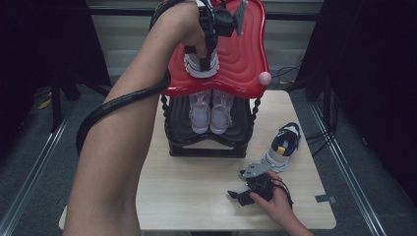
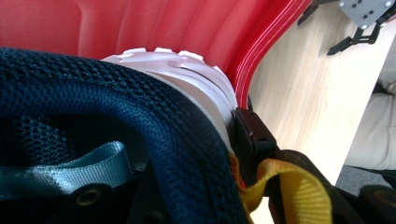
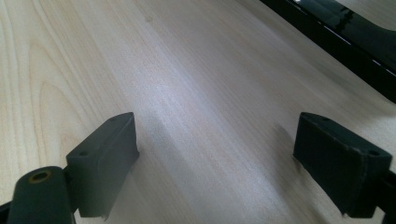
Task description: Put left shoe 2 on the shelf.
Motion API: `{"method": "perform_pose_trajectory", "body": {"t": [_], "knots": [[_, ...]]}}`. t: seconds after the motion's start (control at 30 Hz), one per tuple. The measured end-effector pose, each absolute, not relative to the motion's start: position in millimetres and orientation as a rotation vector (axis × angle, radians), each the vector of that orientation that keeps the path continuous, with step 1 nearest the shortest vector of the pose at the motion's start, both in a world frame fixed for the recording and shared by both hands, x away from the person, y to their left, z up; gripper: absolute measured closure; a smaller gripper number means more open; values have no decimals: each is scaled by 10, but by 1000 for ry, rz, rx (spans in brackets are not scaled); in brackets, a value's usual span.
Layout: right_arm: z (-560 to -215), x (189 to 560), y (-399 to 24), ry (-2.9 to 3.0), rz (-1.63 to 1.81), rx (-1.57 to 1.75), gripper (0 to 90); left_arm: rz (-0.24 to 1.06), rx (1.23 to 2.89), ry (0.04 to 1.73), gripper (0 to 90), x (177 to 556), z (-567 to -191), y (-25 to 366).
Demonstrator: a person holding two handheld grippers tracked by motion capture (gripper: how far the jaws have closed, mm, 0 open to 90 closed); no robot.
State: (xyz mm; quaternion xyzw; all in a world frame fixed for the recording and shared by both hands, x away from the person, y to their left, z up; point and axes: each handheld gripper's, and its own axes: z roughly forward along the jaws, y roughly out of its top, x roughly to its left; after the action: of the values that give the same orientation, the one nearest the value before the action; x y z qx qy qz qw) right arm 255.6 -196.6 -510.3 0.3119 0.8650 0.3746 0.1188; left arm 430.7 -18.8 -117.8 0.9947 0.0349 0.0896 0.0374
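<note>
Nearest: my right gripper (image 1: 235, 194) — jaws spread wide, nothing between them, low over the bare table (image 1: 196, 196). Beyond it: one blue shoe (image 1: 284, 146) on the tabletop. Farthest: my left gripper (image 1: 204, 61) — clamped on the other shoe (image 2: 140, 121), on the red shelf (image 1: 241, 59).

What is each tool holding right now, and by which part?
The left tool grips a navy sandal at its heel end, over the red rack top. The right tool is open above the table, holding nothing.
</note>
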Motion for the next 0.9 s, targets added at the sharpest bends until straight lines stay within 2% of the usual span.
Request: {"method": "perform_pose_trajectory", "body": {"t": [0.47,0.9], "knots": [[-5103,2554,-1969,2530,1098,909,128,293,3035,142,705,4285,-1233,-112],[-5103,2553,-1971,2531,1099,907,128,338,2998,174,588,4295,-1226,-97]]}}
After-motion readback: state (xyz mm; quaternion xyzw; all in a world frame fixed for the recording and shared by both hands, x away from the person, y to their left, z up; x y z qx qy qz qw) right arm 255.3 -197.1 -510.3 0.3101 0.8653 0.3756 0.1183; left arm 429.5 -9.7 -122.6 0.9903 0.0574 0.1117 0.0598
